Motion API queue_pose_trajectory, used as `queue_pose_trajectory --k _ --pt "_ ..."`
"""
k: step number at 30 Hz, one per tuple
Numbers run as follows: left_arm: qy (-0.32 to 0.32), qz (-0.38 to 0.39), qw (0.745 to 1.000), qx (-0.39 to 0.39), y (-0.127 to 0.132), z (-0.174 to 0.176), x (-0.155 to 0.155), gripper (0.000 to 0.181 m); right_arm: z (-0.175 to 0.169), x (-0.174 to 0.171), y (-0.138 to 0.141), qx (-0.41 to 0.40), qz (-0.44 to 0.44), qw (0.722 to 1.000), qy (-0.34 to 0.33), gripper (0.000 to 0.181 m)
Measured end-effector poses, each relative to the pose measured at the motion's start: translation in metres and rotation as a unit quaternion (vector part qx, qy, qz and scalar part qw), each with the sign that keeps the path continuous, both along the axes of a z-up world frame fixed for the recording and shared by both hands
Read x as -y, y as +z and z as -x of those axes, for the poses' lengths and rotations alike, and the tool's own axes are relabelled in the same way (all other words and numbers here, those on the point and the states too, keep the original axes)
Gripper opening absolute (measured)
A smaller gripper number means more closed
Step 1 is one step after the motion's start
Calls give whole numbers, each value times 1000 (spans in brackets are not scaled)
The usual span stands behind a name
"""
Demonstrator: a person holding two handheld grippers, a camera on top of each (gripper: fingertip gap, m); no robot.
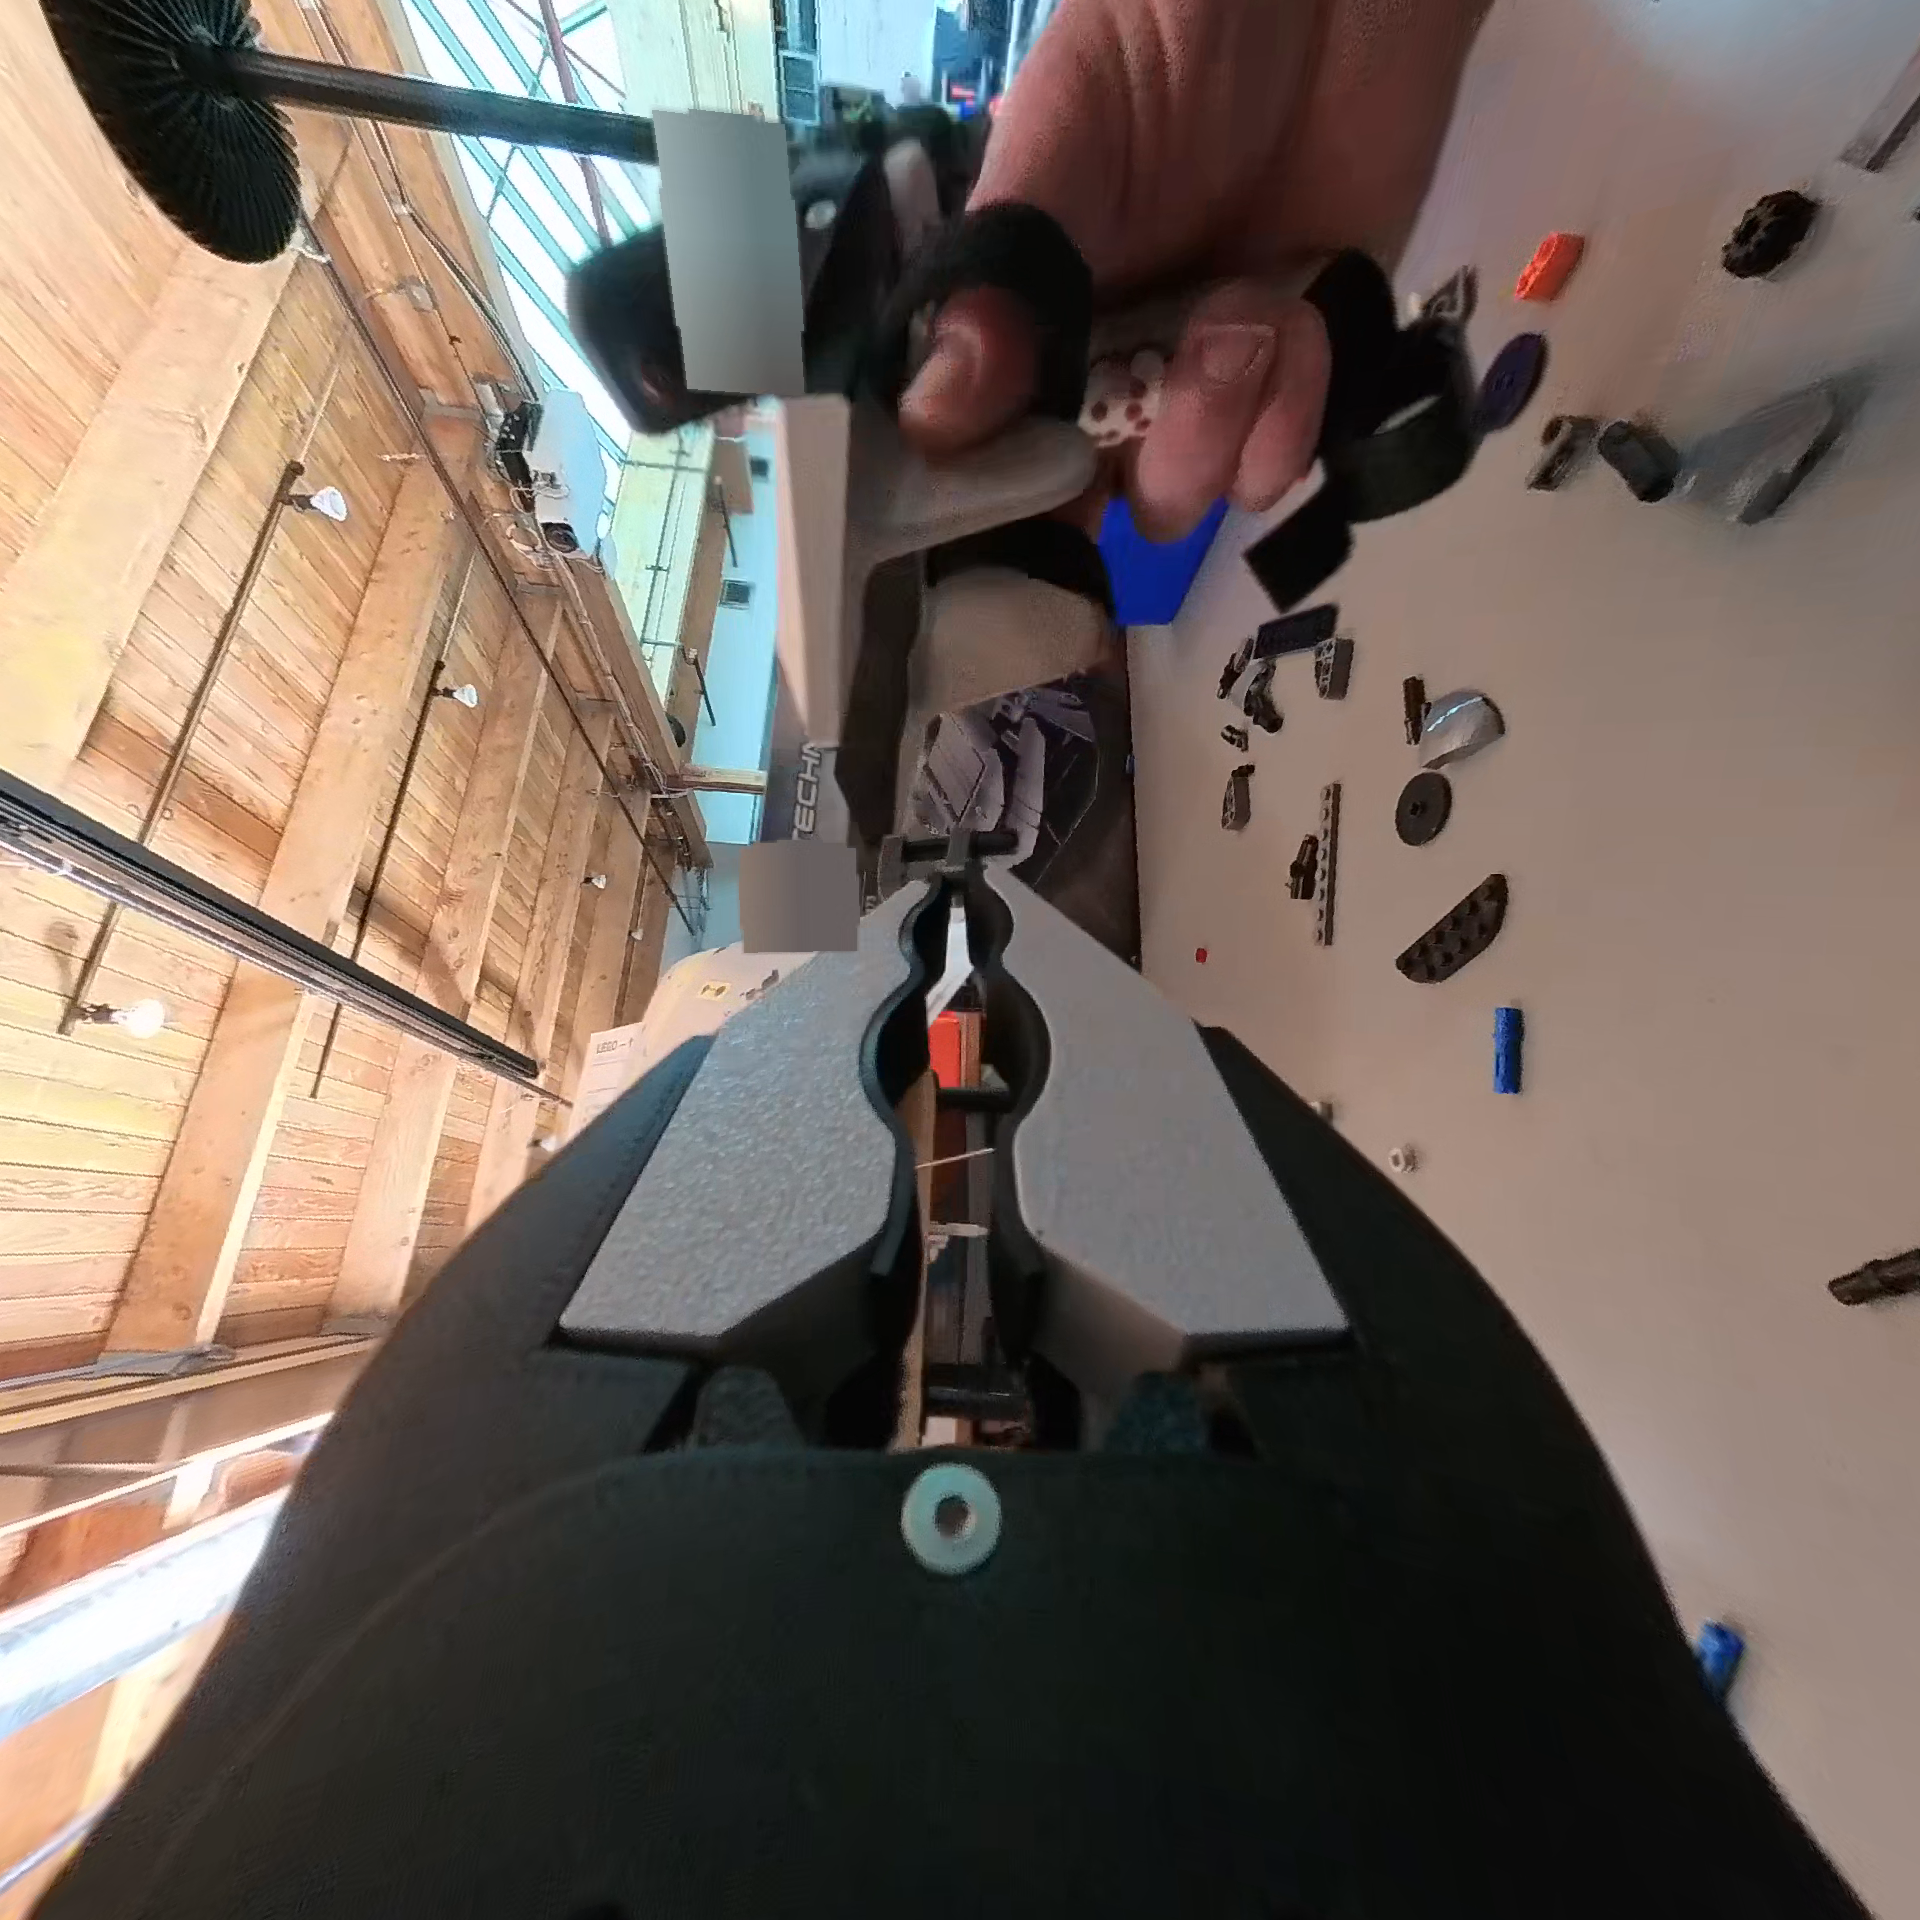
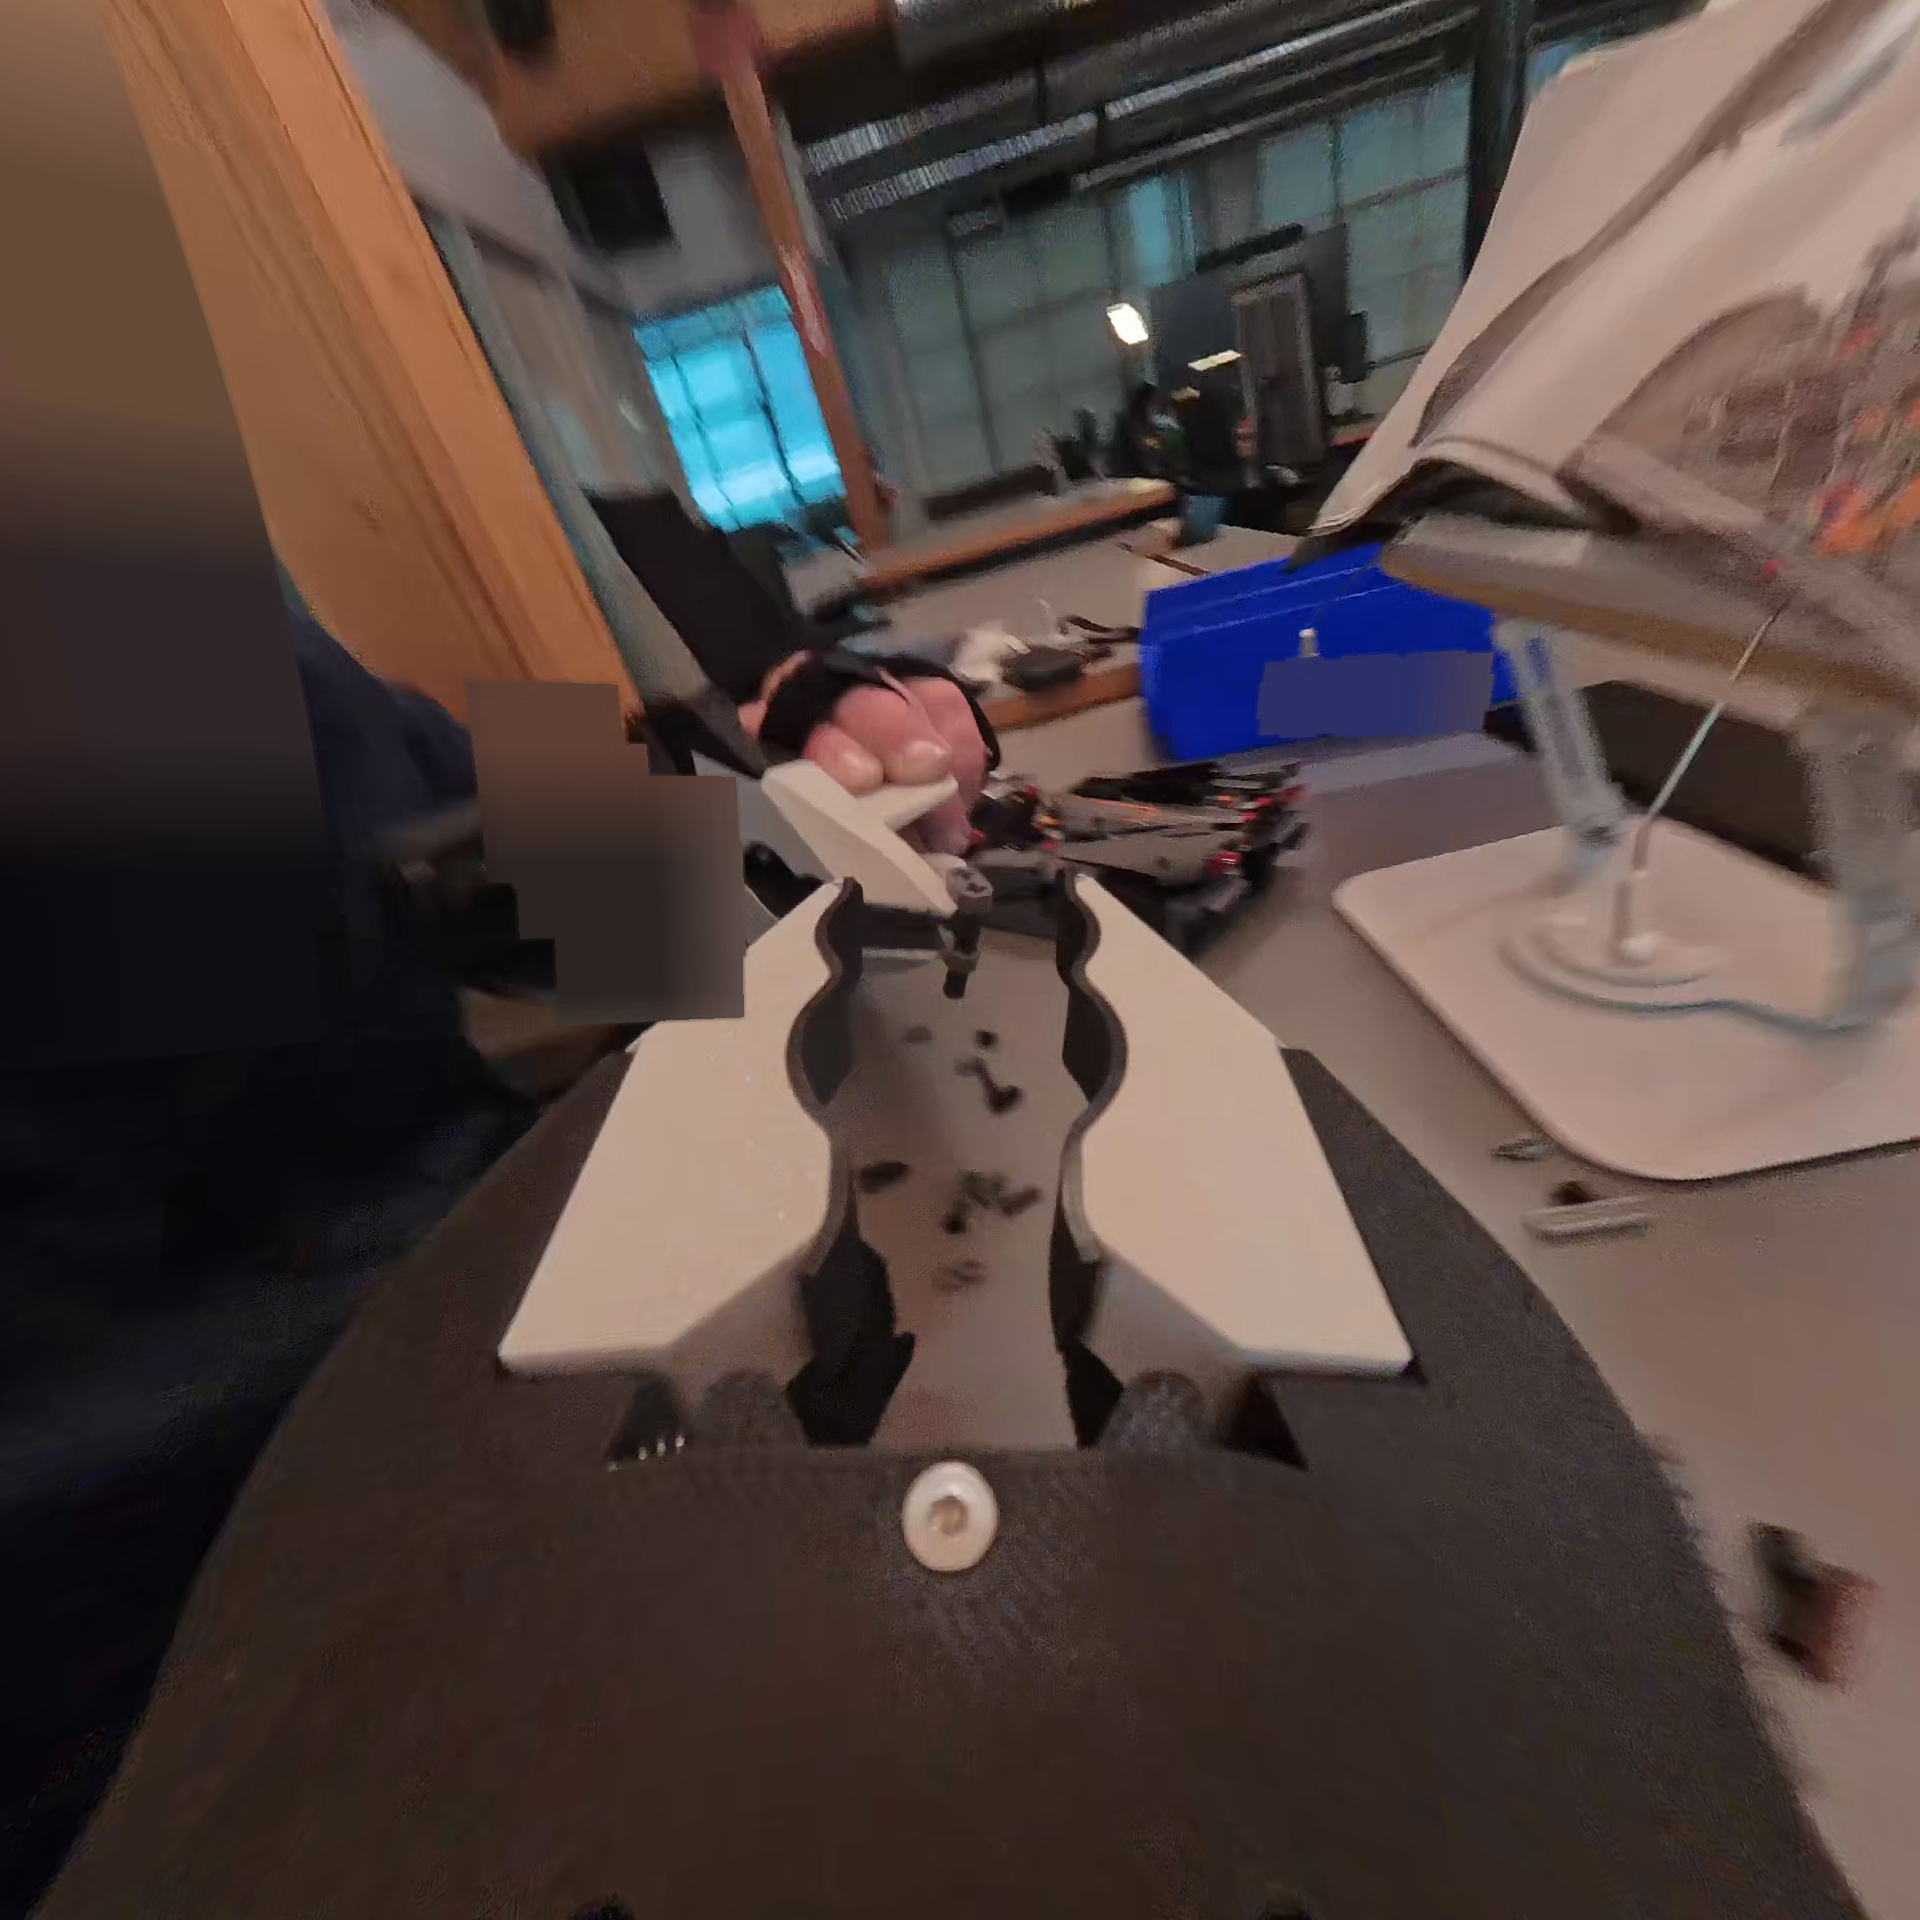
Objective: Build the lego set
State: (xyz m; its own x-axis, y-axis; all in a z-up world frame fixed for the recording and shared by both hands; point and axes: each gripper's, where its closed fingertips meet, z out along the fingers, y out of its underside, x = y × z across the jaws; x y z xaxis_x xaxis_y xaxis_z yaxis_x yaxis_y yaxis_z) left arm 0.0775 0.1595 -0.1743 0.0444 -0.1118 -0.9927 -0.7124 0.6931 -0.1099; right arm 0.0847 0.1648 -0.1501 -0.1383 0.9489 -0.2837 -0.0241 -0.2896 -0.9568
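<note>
My left gripper [image 1: 956,883] is shut on a small dark lego connector with a black axle [image 1: 951,847], pinched at the very tips. In the right wrist view, one white finger [image 2: 852,831] of the left gripper reaches in from the left with the same grey connector and black pin [image 2: 966,904]. My right gripper [image 2: 961,888] is open, its tips on either side of that piece without touching it. A partly built black model [image 2: 1143,831] lies on the table just behind.
Loose lego parts lie on the white table [image 1: 1662,1143]: a blue pin [image 1: 1507,1049], a black curved plate [image 1: 1455,930], a grey panel [image 1: 1460,722], an orange piece [image 1: 1548,265]. A blue bin [image 2: 1299,665] and a white stand [image 2: 1507,1039] with a booklet [image 2: 1662,364] stand at the right. Both grippers' tips are close together, under 4 cm apart. It is some 15 cm from my left tips to the blue pin [image 1: 1507,1049].
</note>
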Motion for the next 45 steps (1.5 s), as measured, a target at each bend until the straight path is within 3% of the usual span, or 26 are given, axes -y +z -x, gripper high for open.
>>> queue_pose_trajectory --k 2,7,12,22,27,39,45 --pt "-5 15 1000 4 -1 0 0 0 1 4 -3 48 -111 992 -47 36" --pt "-15 55 998 3 -7 1 -2 0 6 0 -18 176 -321 919 -145 40" --pt "-16 67 998 0 -9 0 -1 0 12 -3 -37 249 -402 865 -166 38" --pt "-14 70 997 -5 -10 0 -2 0 17 -7 -44 300 -499 787 -205 36" --pt "-15 67 998 -12 -12 -1 -1 0 16 -10 -44 308 -512 772 -215 26" --pt "-13 56 998 -27 -15 -3 0 0 15 -10 -48 319 -519 765 -207 25" --pt "-18 65 997 -33 -18 -4 2 0 13 -9 -51 335 -541 744 -204 25"
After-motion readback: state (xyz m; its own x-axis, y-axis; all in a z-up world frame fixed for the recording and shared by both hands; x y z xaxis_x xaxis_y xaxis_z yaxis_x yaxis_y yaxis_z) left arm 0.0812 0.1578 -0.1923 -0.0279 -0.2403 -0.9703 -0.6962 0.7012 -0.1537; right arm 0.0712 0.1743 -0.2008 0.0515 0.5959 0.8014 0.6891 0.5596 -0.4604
